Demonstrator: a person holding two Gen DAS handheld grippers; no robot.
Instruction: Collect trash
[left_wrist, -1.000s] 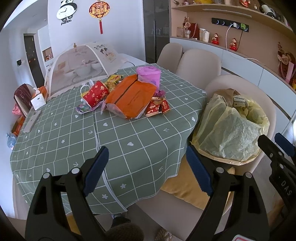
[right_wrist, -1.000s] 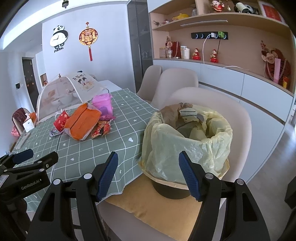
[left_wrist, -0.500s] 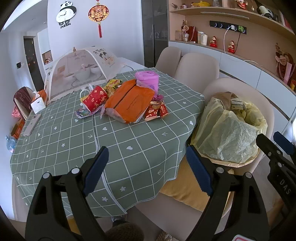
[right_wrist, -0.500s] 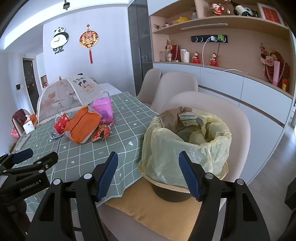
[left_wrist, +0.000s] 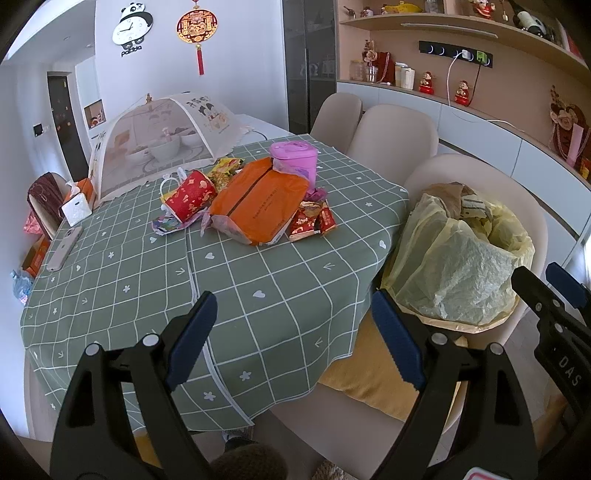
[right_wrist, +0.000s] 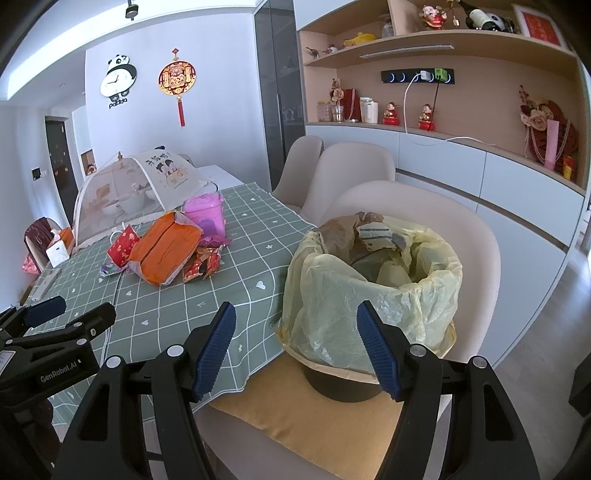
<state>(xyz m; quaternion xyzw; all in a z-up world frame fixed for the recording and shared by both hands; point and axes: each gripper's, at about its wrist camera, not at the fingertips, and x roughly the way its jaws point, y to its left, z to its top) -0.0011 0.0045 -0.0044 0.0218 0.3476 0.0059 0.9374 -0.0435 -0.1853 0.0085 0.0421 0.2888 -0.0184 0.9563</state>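
Note:
A bin lined with a yellow bag (left_wrist: 458, 262) (right_wrist: 369, 295) stands on a chair beside the table, with paper trash inside. On the green checked tablecloth (left_wrist: 229, 280) lies a pile: an orange packet (left_wrist: 258, 203) (right_wrist: 162, 251), a red paper cup (left_wrist: 190, 197), red snack wrappers (left_wrist: 312, 221) (right_wrist: 201, 264), a yellow wrapper (left_wrist: 225, 171) and a pink tub (left_wrist: 293, 158). My left gripper (left_wrist: 291, 343) is open and empty, above the table's near edge. My right gripper (right_wrist: 295, 350) is open and empty, in front of the bin.
A mesh food cover (left_wrist: 162, 140) over bowls stands at the table's far side. A phone (left_wrist: 64, 247) and a tissue box (left_wrist: 75, 208) lie at the left. Beige chairs (left_wrist: 395, 133) line the right side. A yellow cushion (right_wrist: 310, 417) is under the bin.
Both grippers have drawn back and up a little, so the table and bin look slightly further away. Both stay open and empty.

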